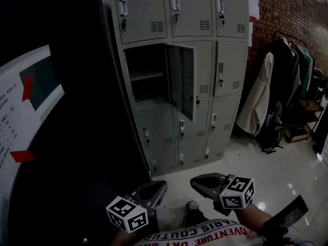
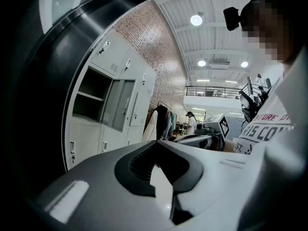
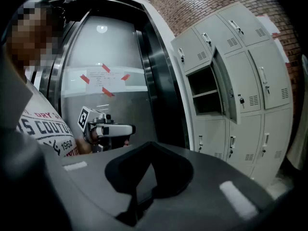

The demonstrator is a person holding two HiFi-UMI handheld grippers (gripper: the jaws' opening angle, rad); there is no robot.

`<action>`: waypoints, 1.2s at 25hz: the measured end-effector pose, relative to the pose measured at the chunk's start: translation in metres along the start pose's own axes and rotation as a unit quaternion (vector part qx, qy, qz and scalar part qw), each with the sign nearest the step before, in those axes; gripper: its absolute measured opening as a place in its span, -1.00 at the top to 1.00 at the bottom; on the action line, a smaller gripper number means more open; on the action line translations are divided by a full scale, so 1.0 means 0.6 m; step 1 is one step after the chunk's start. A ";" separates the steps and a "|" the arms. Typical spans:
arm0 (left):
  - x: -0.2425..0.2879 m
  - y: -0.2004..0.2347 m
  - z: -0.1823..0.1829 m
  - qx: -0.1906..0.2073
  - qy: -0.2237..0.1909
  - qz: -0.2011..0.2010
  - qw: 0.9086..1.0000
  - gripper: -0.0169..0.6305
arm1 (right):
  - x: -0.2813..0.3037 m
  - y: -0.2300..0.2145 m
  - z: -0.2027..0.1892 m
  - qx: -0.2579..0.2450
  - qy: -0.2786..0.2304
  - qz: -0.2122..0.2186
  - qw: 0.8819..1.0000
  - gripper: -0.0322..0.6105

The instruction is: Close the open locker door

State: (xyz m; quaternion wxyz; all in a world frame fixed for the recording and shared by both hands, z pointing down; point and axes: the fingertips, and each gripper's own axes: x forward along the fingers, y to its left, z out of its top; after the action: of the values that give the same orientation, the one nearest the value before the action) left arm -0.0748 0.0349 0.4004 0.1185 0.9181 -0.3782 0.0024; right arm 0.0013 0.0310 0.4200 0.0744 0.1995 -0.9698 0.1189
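Open locker door (image 1: 180,79) in left column, second row from top of grey locker bank (image 1: 225,14), standing out toward room, hinged along right side of its compartment (image 1: 146,60), free edge nearest camera. Looks like inner face on show, judging by framed panel and vertical rod; not certain. Probably thin painted sheet steel: light, stiff, smooth and slippery, free-swinging on hinges, little resistance till latch. Likely to rattle or rebound if slammed. No need to clamp. Best pushed on outer face close to free edge, mid-height, far from hinge line for leverage, finished with firm press so latch catches. Alternative: pinch free edge, swing it round, let go short of frame. Left tongs (image 1: 160,187) and right tongs (image 1: 198,183) low in head view, just above person's printed shirt (image 1: 205,232), well apart from lockers, pointing roughly at them. Both clenched, tips together, nothing between, same in each gripper view. Counts, head view: three columns, four rows showing, so twelve doors, eleven closed, one open; one shelf (image 1: 147,76) inside open compartment; two tongs. Also at right: coats on a rack (image 1: 262,94) against brick wall (image 1: 292,14), glossy tiled floor (image 1: 266,168).
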 end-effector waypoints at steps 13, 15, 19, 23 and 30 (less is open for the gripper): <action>0.150 0.094 0.033 0.016 0.013 -0.007 1.000 0.93 | 0.027 -0.182 0.050 -0.004 -0.022 -0.020 1.000 0.92; 0.183 0.115 0.032 0.014 0.018 -0.010 1.000 0.93 | 0.034 -0.221 0.052 0.000 -0.020 -0.023 1.000 0.92; 0.256 0.169 0.045 0.003 0.030 -0.014 0.999 0.93 | 0.054 -0.314 0.073 0.013 -0.019 -0.032 0.999 0.92; 0.322 0.224 0.059 -0.001 0.043 -0.013 0.999 0.93 | 0.070 -0.414 0.123 0.011 -0.030 -0.049 0.998 0.92; 0.398 0.310 0.104 -0.003 0.040 -0.002 0.999 0.93 | 0.074 -0.578 0.258 -0.028 -0.064 -0.088 0.994 0.92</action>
State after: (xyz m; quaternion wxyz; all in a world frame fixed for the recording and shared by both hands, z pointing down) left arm -0.0387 -0.2719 0.4024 0.1365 0.9175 -0.3718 0.0377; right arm 0.0865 -0.3350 0.3496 0.0282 0.2894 -0.9541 0.0713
